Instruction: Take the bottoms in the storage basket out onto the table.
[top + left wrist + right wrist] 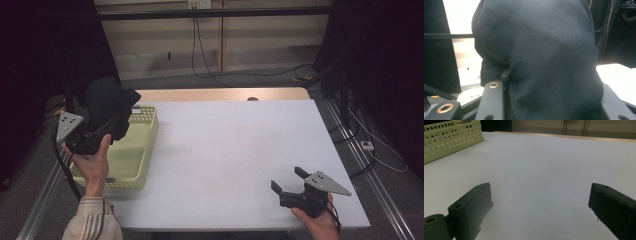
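Left gripper (100, 131) jaws clamped on black cloth (107, 107), above yellow basket (142, 150). Right gripper (290, 184) jaws apart, bare white counter (230, 145) ahead, basket far off.

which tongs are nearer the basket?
Left. Left tongs hold a black cloth above the basket; right tongs rest far across the table.

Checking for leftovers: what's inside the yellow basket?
The basket floor that shows is bare. The black cloth, gripped in the left claw, and the person's hand cover its left and far parts.
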Motion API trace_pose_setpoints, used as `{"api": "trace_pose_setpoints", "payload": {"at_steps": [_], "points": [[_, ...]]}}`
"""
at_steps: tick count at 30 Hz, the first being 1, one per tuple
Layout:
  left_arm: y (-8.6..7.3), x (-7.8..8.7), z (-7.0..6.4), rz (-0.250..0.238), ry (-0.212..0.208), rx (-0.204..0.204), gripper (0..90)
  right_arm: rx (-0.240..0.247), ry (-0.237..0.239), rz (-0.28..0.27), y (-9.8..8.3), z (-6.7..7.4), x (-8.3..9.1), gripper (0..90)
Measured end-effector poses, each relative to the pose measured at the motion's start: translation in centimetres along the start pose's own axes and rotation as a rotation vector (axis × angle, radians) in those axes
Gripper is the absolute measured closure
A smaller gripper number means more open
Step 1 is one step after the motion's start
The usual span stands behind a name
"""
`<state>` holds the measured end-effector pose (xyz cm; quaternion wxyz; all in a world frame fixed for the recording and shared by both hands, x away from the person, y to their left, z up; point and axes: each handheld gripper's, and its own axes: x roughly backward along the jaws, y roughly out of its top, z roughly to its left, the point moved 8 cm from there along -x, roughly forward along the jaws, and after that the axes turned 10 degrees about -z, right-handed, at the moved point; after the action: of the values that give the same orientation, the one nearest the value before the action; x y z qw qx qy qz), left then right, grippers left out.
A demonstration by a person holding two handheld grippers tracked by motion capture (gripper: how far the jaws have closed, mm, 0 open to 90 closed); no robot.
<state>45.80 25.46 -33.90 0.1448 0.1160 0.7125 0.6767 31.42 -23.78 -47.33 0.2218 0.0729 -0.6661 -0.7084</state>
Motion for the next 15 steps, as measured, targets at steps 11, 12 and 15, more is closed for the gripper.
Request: {"api": "trace_pose_setpoints", "payload": {"at_steps": [11, 12, 15], "points": [[1.6, 0.7, -0.8, -0.066, -0.025, 0.01, 52.4, 0.0, 0.004, 0.001, 0.0, 0.1, 0.0, 5.0], [1.8, 0.7, -0.9, -0.066, -0.028, 0.005, 52.4, 0.001, 0.005, 0.002, 0.0, 0.1, 0.0, 5.0], [2.1, 0.8, -1.2, -0.077, -0.036, 0.008, 52.4, 0.0, 0.004, 0.002, 0.0, 0.1, 0.0, 4.9]]}}
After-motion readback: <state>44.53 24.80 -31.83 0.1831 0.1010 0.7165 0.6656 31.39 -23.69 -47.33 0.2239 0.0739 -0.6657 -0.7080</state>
